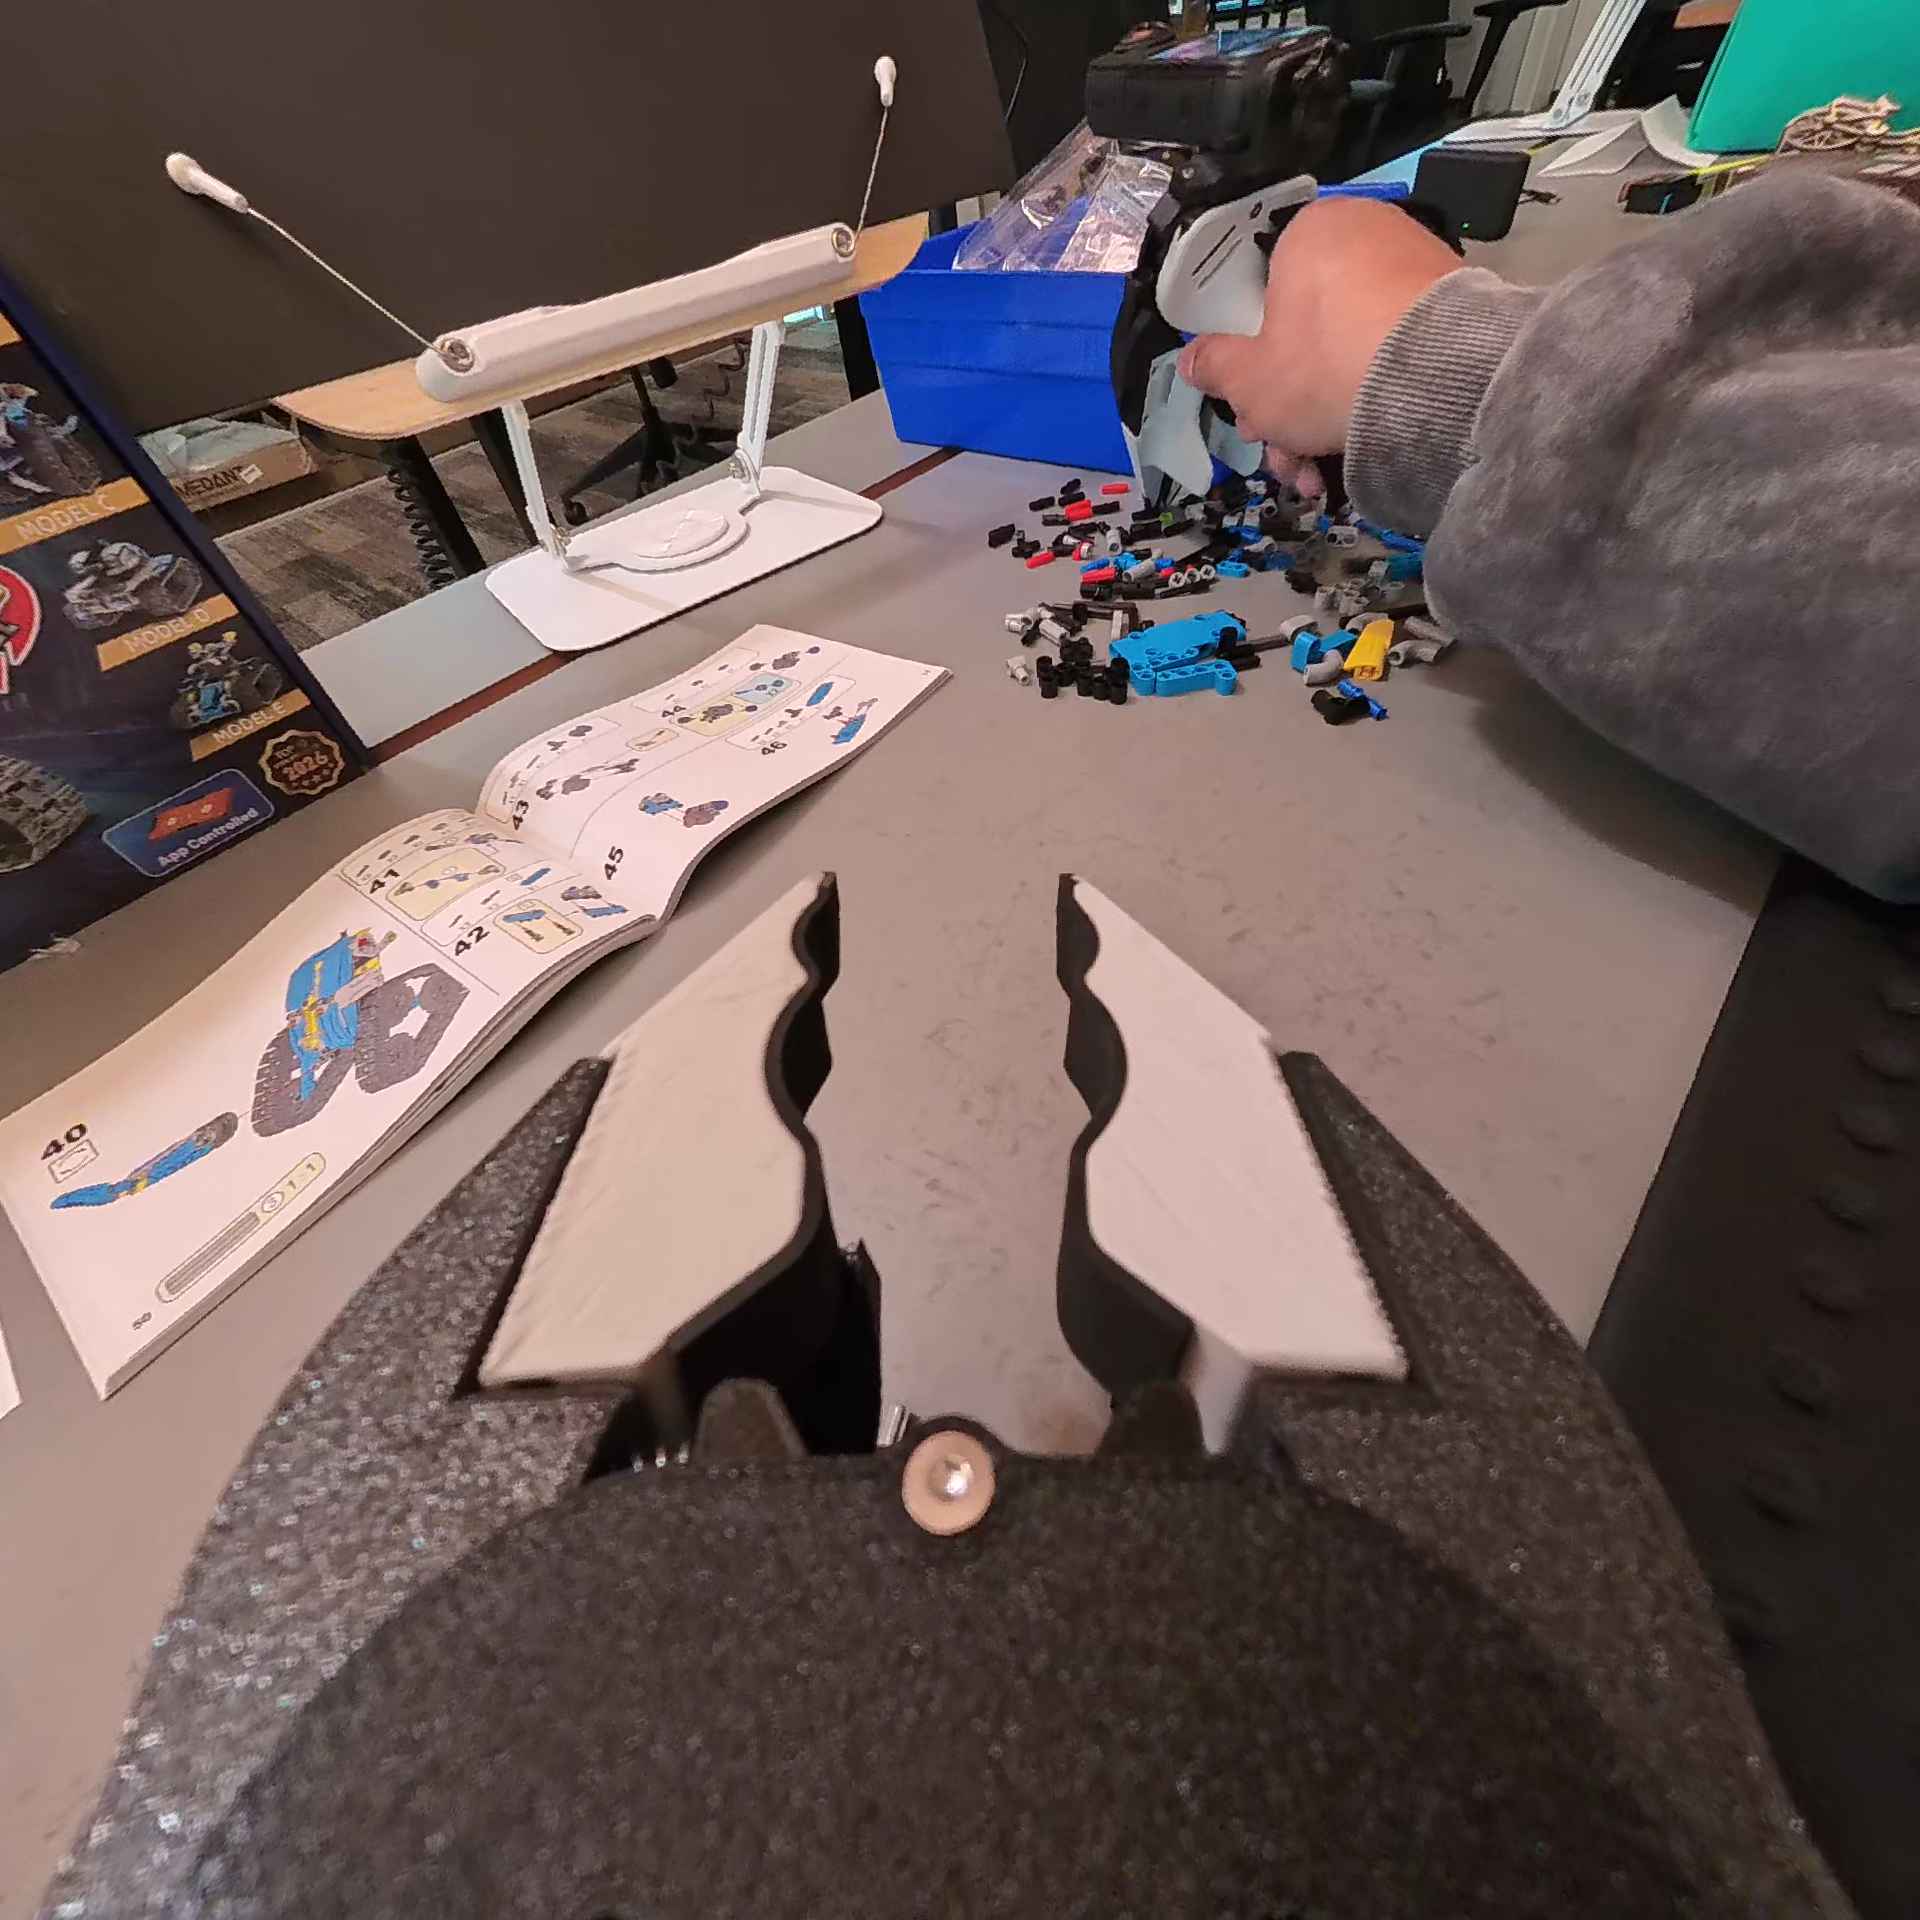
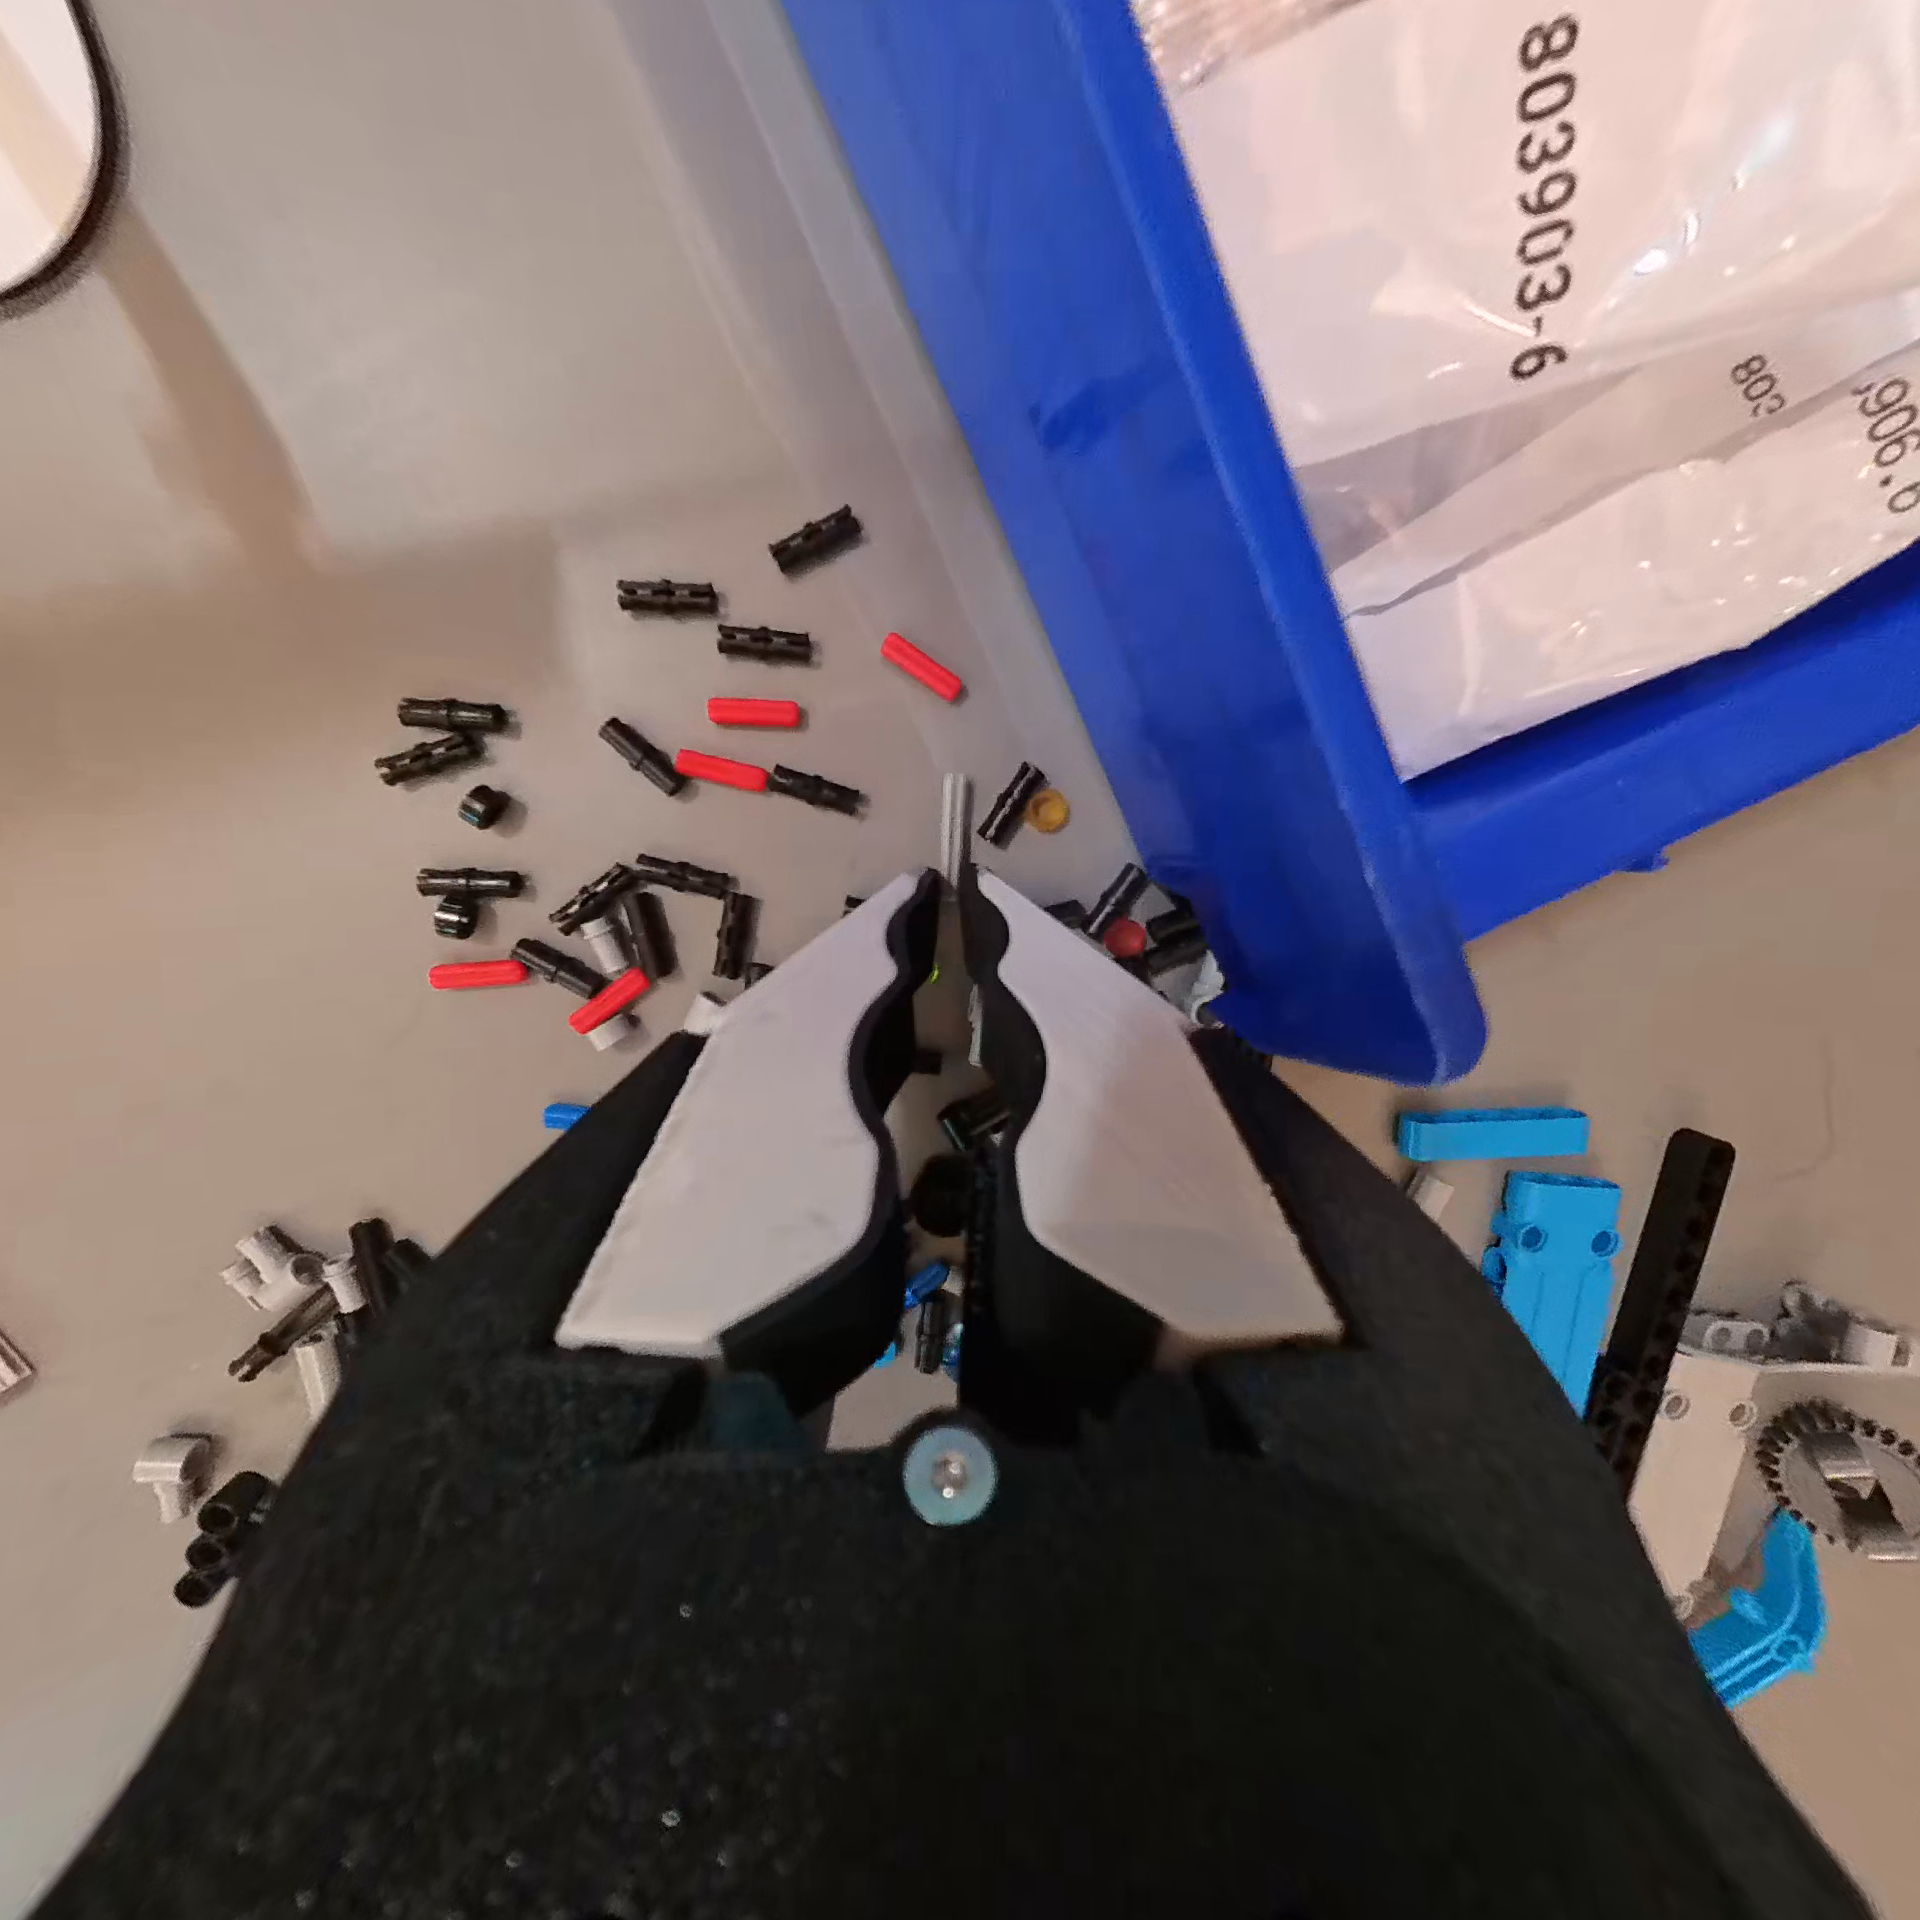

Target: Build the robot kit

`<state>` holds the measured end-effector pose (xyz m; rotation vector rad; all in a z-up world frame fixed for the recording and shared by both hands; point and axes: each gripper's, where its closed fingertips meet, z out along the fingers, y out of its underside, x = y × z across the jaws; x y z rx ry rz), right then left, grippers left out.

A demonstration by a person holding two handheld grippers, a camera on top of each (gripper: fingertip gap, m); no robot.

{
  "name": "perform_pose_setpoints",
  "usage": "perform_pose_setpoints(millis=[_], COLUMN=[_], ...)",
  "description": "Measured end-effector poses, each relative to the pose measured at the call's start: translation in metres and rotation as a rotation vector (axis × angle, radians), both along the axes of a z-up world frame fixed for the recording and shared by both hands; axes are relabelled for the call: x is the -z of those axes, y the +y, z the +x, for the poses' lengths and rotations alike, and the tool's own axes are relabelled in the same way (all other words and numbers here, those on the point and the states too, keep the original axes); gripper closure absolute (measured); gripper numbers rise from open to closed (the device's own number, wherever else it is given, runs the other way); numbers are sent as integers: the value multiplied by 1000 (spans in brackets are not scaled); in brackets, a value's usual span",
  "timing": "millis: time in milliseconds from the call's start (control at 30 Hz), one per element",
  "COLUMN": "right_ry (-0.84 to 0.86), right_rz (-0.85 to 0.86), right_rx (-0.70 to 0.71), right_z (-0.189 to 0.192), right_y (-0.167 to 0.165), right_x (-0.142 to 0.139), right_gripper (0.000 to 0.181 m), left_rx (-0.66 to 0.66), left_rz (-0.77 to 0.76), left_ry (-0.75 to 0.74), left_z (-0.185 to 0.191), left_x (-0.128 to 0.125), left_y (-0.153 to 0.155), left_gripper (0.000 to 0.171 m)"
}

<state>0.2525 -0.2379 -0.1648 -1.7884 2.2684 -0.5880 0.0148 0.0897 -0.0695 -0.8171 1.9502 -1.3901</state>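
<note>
right gripper (image 2: 949,878) pinching a grey axle (image 2: 954,821)

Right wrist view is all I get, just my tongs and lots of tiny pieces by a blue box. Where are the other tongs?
Observer: The left tongs are open over bare grey table, holding nothing.
Operator: My right tongs look shut on a grey pin. Who holds them?
Observer: A hand coming out of a fuzzy grey sleeve grips their handle.
Operator: Is there a book that shows how to build?
Observer: Yes, an open instruction booklet lies flat on the table, left of the left tongs.
Operator: What is behind it?
Observer: A white stand with two thin wire arms.
</note>
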Motion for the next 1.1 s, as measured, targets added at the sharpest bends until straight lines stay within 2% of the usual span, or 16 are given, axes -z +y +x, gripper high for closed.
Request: perform_pose_setpoints(millis=[200,300,367,467,567,633,733,767,800,867,933,1033,1100], right_ry=[-14,-49,-78,-80,-69,49,100,114,75,61,80,118,119], right_rz=[21,23,67,222,486,461,266,216,201,276,307,389,463], right_rx=[-49,-87,-179,-511,-1058,-1407,-1710,-1763,-1794,-1880,-1877,-1879,-1887], right_z=[-1,-3,-6,-28,-89,-152,-211,-224,-230,-249,-251,-258,-263], right_y=[9,17,39,107,212,251,278,282,288,295,294,292,294], right_x=[-5,-22,-37,-61,-78,-56,-13,-2,-2,-14,-16,-17,-27], right_gripper=[179,178,178,178,178,177,178,178,177,177,177,177,177], left_rx=[-5,-13,-28,-58,-136,-185,-173,-148,-126,-81,45,200,244], left_rz=[-2,-1,0,-12,-22,-40,-90,-98,-102,-101,-88,36,182], left_ry=[-4,-4,-8,16,90,145,224,228,219,172,140,78,-29], left_z=[1,3,5,10,23,31,33,31,29,24,9,-15,-27], left_x=[-1,-1,-2,-1,8,15,22,21,17,8,5,15,23], left_y=[1,4,7,15,32,45,47,44,41,38,26,9,2], left_gripper=[130,130,130,130,131,131,136,136,136,136,139,140,146])
